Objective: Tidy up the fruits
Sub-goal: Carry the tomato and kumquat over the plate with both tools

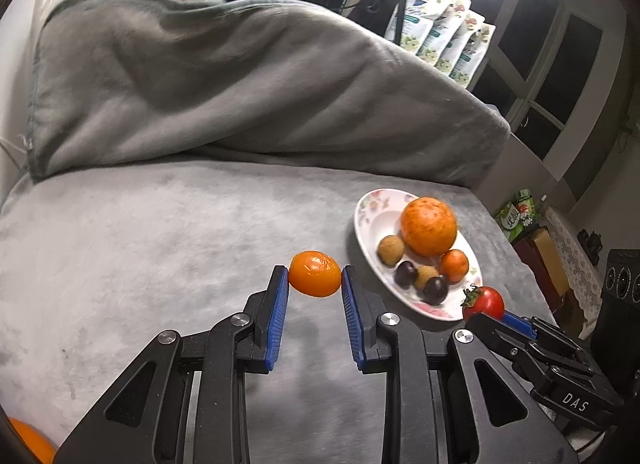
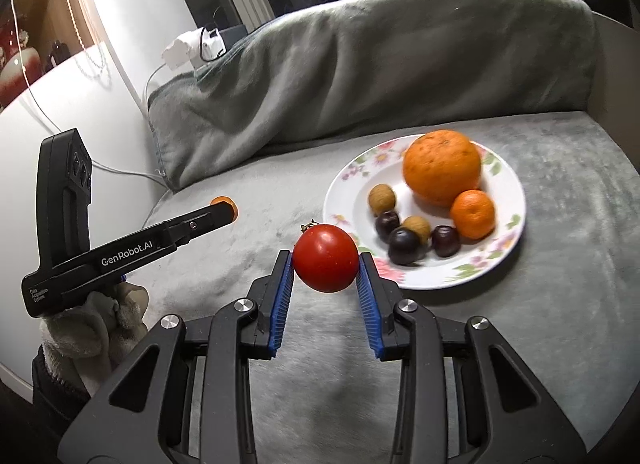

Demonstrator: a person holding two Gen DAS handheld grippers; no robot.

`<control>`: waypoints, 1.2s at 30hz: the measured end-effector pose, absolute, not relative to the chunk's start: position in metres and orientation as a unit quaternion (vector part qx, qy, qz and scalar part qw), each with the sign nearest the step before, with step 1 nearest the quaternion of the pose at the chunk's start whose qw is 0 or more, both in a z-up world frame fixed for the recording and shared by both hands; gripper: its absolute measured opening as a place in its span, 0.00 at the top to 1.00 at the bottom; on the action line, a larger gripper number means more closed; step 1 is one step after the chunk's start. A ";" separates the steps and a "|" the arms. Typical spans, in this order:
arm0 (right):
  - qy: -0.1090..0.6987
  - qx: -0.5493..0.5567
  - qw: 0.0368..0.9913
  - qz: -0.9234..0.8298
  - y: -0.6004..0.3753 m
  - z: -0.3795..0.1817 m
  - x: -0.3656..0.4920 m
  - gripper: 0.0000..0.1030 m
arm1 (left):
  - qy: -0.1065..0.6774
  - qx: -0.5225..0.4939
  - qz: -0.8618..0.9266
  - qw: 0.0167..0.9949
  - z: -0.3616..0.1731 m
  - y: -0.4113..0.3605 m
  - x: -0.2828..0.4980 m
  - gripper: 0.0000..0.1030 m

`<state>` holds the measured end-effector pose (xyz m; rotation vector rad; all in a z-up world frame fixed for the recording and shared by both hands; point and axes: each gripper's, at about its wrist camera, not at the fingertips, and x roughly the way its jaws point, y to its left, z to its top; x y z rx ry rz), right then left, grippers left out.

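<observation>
Tangerine (image 1: 315,274) was pinched in the left gripper (image 1: 315,284) fingers; tomato (image 2: 326,258) pinched in the right gripper (image 2: 326,264), near the flowered plate (image 2: 508,252) of fruit.

A grey blanket (image 1: 224,79) lies bunched up, covering the surface too. Behind the blanket, a row of flower-printed pouches (image 1: 440,27) stands against dark window panes (image 1: 560,55); a white power strip (image 2: 188,48) sits beside the blanket's left end

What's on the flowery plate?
On the plate: a big orange, a small tangerine, two tan longans, and three dark plums. Whatever is under the fruit stays hidden.
</observation>
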<state>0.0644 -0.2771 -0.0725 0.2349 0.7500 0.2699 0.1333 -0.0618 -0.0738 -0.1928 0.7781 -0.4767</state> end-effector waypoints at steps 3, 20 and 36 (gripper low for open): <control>0.359 0.114 0.918 0.124 -0.286 -0.069 0.063 0.67 | 0.372 -0.084 -0.232 0.895 -0.071 -0.071 0.133 0.75; 0.352 0.110 0.926 0.076 -0.342 -0.071 0.063 0.67 | 0.379 -0.049 -0.256 0.888 -0.070 -0.124 0.144 0.75; 0.367 0.109 0.921 0.076 -0.348 -0.086 0.074 0.67 | 0.391 -0.030 -0.261 0.882 -0.075 -0.149 0.154 0.75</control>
